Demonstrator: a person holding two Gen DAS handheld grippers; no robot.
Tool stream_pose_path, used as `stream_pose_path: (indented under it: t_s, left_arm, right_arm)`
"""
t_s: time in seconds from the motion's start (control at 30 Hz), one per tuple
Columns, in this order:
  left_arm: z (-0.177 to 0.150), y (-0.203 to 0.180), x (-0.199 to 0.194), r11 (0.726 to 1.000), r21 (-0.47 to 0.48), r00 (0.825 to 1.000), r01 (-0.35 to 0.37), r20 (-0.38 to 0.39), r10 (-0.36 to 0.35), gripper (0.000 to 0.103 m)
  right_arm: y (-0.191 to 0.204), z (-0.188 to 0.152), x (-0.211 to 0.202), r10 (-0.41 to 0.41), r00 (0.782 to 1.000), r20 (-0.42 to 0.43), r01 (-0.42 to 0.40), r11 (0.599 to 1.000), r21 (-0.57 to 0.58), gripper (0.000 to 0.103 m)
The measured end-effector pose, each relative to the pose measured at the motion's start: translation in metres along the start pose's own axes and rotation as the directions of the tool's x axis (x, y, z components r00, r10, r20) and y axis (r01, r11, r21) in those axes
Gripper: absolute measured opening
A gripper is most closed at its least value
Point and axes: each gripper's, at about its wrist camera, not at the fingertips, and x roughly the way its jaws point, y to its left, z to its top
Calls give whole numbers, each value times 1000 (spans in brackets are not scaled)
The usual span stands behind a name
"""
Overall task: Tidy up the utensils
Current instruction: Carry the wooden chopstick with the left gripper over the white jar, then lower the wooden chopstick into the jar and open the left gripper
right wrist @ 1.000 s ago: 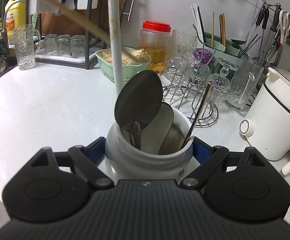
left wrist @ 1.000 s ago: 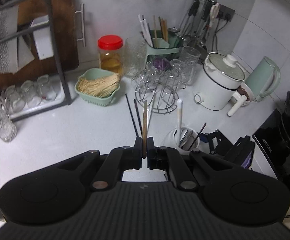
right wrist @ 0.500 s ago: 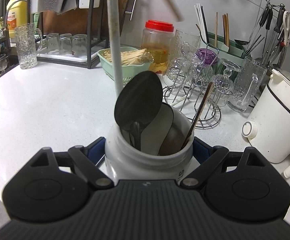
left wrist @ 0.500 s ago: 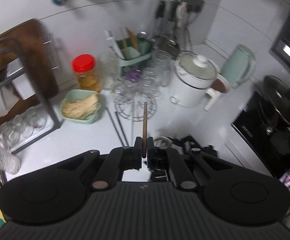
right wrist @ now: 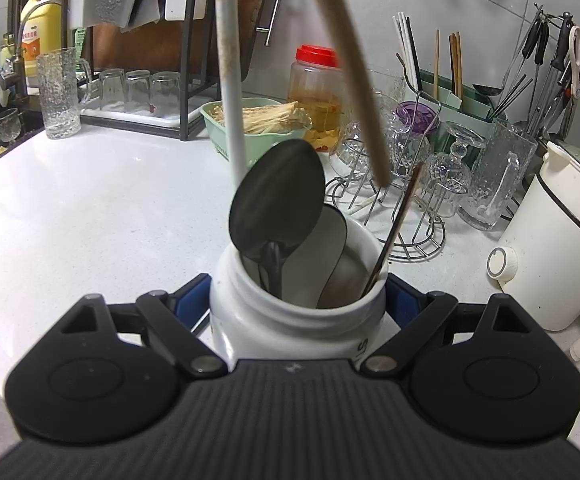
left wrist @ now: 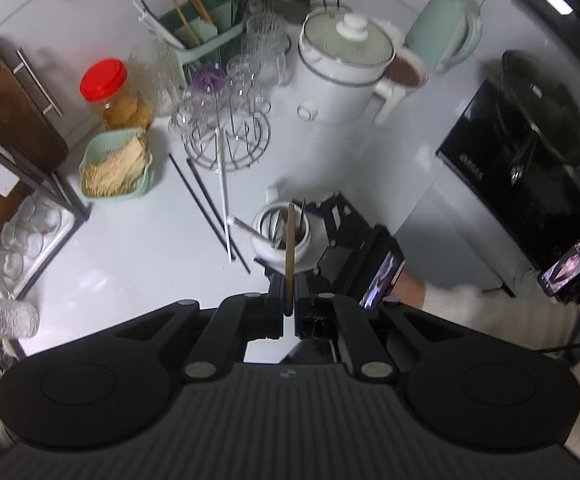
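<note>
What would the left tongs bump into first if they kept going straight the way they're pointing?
Most likely the white ceramic utensil jar: the left tongs point steeply down at its open mouth, and their thin wooden chopstick would enter first. Depth is hard to judge.

Left view looks steeply down; right close, shallower; both share jar (left wrist: pixel 280 236).

We cannot see the right gripper's (right wrist: pixel 298 304) fingertips: the white jar (right wrist: pixel 290 320) covers them. The wooden chopstick (right wrist: pixel 346 76) and the white handle (right wrist: pixel 230 80) both run off the top edge of the right wrist view. From the left wrist view, the jar's contents (left wrist: pixel 286 226) are blurred, and the phone screens (left wrist: pixel 568 266) are too small to read.
</note>
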Motion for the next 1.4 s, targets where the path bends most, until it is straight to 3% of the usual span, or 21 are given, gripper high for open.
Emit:
stream_pose_path:
  t_s: [0.6,0.97,1.17,1.3,1.4]
  left_arm:
    - [36,-13,85,998,62,991,13,-136,-4,5]
    - [46,-17,121,996,85,990,18,-143,-6,5]
    - [44,-11,122,997,78,994,-1,-108,9,6]
    - [43,-9,110,997,74,999,-2,-50,6,32]
    - [39,-9,94,997,71,1000,5,15,-7,32]
  right_arm:
    - [0,-1,-1,5,1000,11,-5,1000,5,92]
    - [0,-2,-2,7,1000,21,-7,1000,1,92]
    - [0,-3,-3,8,1000,26,-8,1000,2,92]
    - [0,-1,-2,4,1000,19,-4,1000,7,92]
    - [0,-1,-3,3,1000,17,-3,1000,8,92]
